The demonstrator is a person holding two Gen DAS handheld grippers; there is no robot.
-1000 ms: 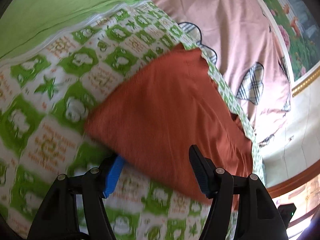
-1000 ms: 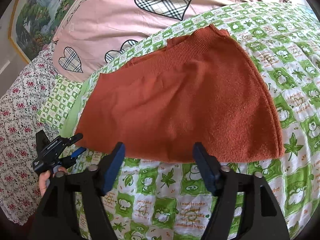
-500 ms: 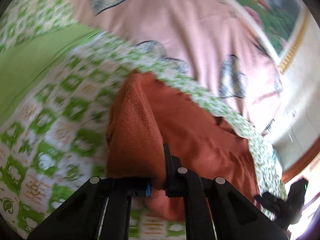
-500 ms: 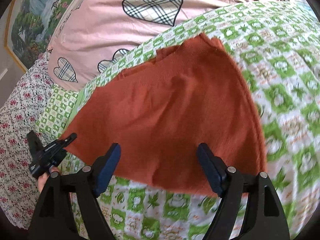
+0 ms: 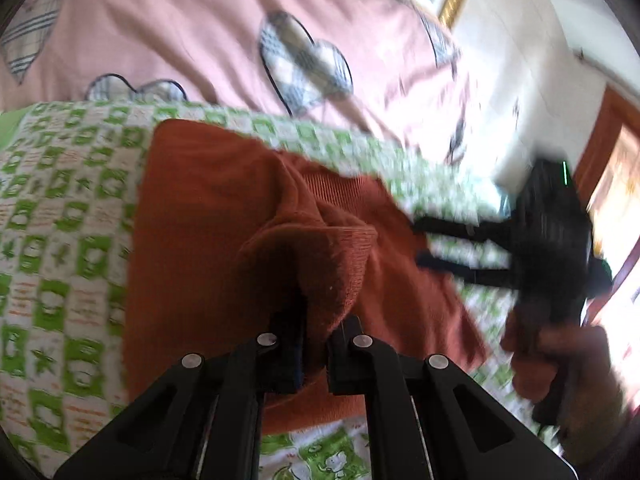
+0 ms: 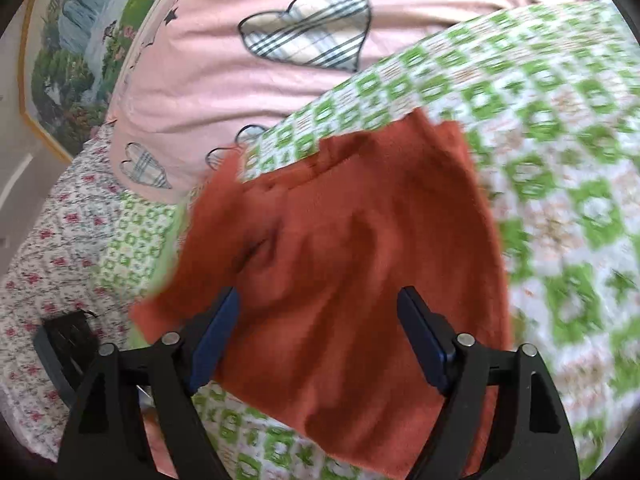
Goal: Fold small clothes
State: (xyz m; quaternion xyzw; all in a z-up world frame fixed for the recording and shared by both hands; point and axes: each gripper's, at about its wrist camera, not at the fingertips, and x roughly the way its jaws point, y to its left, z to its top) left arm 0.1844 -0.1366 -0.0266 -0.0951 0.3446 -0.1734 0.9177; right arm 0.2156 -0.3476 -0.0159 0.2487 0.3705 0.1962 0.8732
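The rust-orange knit garment (image 5: 208,216) lies on the green-and-white patterned bedspread (image 5: 60,240) of the bed, just below a pink cover with plaid hearts (image 6: 304,36). The left gripper (image 5: 316,344) has its fingers closed on a bunched fold of the knit, which humps up in a soft ridge above them while the rest stays flat on the bed. The right gripper (image 6: 320,336) hangs over the garment's near part with its fingers spread wide, pinching nothing. Judging by how the lifted part droops and creases, this cloth is light, limp and stretchy — it will sag from any single hold and drag the layer beneath it. The ribbed band (image 5: 336,192) looks firmer than the body, so a hem or corner is likely the better place to take hold — a pinch in mid-panel would only gather a lump. The knit's rough surface should not slip between closed fingers
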